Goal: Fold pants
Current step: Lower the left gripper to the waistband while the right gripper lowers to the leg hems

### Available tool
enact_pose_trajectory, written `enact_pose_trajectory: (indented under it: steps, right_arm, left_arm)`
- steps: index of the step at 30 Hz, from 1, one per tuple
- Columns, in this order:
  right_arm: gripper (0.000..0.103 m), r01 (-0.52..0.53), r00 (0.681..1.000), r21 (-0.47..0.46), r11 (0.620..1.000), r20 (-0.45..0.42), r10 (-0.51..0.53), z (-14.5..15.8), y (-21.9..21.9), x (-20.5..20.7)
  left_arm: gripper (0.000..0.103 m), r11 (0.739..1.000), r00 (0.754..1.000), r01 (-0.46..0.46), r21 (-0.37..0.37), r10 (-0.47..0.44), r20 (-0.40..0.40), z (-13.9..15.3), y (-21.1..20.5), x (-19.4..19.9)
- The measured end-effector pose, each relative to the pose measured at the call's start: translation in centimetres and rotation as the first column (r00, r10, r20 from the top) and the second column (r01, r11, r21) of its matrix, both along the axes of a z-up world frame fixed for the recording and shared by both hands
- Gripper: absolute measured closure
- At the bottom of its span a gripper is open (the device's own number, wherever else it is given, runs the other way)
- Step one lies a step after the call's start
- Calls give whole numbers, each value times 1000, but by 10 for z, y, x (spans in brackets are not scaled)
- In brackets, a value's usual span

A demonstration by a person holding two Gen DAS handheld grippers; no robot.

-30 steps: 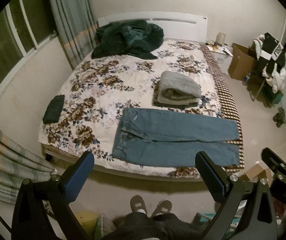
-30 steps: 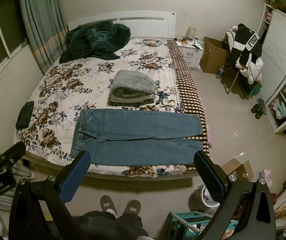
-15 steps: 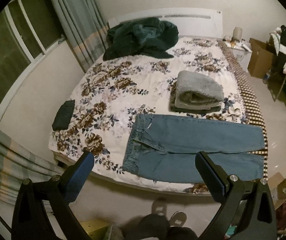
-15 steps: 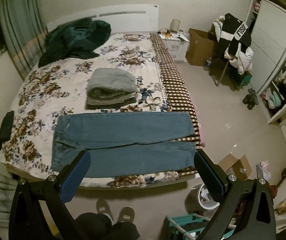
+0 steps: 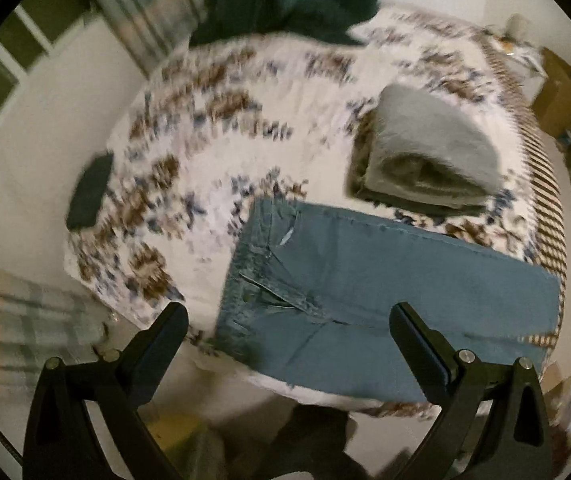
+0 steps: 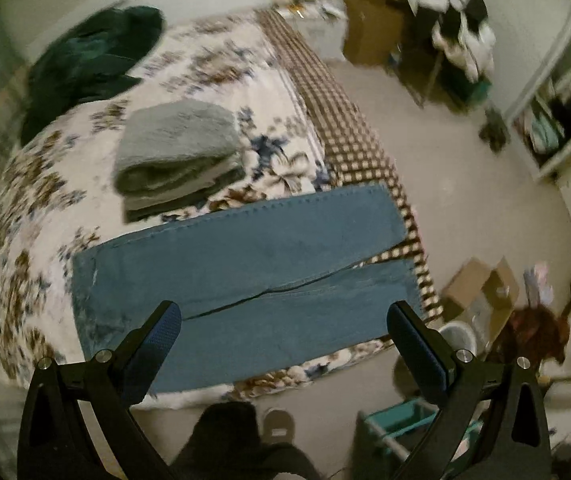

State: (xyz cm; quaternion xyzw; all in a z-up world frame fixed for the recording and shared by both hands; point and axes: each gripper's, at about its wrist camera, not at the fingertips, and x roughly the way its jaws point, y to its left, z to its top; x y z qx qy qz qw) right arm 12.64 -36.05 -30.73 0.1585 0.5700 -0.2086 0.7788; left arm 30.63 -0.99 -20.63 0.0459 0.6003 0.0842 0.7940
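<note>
Both views are smearing with motion blur, so we are struggling to read the floral bedspread (image 5: 213,128) and the clutter along the far wall; the near hem of the blue denim pants (image 6: 245,276) is slipping behind our black gripper arms, and a dark trouser leg and a slipper are showing below the bed edge. The pants are lying flat and unfolded along the near edge of the bed, waistband to the left, the two legs running side by side to the right, a narrow split showing between them. A folded grey fleece blanket (image 5: 429,148) is sitting just beyond them. Compared with half a second ago, we are leaning closer, with the pants filling more of each view. Our left gripper (image 5: 287,330) and right gripper (image 6: 283,328) are hanging spread wide, holding nothing.
</note>
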Motion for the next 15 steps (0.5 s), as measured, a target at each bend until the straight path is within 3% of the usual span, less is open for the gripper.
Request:
enact_pose_trajectory:
  steps: [6,11,15]
  right_arm:
    - [0,184,976,93,979,-138,-171,-127,-61,108]
    - [0,322,931,100,941,-214,-296,-222,-114,163]
    - [0,427,879,105,898,-281,-385,-289,-160,186]
  left_arm:
    - [0,983,970,-180,-25,173,-169,-108,31,94]
    - [0,937,887,-348,-5,328,-324,-213,65,159]
    - [0,868,800,-495,-20,447,-400,-278,87,197]
